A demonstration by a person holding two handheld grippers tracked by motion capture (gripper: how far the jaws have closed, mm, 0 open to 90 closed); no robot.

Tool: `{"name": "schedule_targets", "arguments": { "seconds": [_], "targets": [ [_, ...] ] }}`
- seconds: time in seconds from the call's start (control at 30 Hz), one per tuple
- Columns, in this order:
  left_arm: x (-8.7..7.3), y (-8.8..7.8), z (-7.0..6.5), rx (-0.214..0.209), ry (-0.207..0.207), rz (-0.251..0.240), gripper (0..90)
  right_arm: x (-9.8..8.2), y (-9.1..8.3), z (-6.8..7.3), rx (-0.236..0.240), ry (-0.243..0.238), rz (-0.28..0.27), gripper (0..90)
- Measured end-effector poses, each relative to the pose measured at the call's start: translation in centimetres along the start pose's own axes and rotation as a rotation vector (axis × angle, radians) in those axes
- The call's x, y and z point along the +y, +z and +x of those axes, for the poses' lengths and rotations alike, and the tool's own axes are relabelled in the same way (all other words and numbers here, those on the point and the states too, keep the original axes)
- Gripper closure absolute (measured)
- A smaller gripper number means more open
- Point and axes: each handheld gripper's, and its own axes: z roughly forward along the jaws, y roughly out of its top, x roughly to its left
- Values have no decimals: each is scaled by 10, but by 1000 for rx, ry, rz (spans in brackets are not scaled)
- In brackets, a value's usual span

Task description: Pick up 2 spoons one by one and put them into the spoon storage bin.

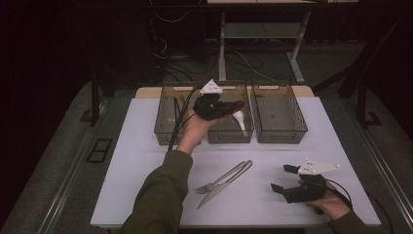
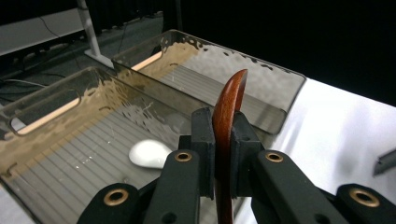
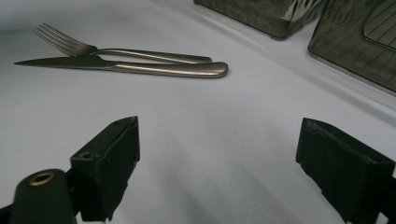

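The left hand-held gripper (image 2: 223, 154) is squeezed shut on a brown wooden spoon (image 2: 228, 116), up in the top middle of the high view, over the middle bin (image 1: 229, 134). The spoon looks light, hard and smooth, so it could slip; holding it on the thin handle seems best. A white spoon (image 2: 149, 153) already lies in that bin. The right hand-held gripper (image 3: 219, 168) rests wide open and empty, low right on the worktop (image 1: 146, 170). A fork (image 3: 121, 52) and knife (image 3: 140, 68) lie near the middle.

bins x3 (image 1: 229, 114) | fork x1 (image 1: 219, 179) | knife x1 (image 1: 224, 185) | wooden spoon x1 (image 2: 229, 112) | white spoon x1 (image 2: 149, 153)
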Motion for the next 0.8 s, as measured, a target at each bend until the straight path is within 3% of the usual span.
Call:
{"name": "schedule_targets", "arguments": {
  "seconds": [0.27, 0.53, 0.8],
  "targets": [
    [12, 25, 9, 26, -16, -5, 818, 0, 0, 0, 5, 1, -5, 133],
    [14, 50, 18, 48, -70, -32, 818, 1, -1, 0, 11, 1, -10, 133],
    [-1, 73, 22, 68, -95, 25, 817, 1, -1, 1, 11, -4, -16, 133]
  ]
}}
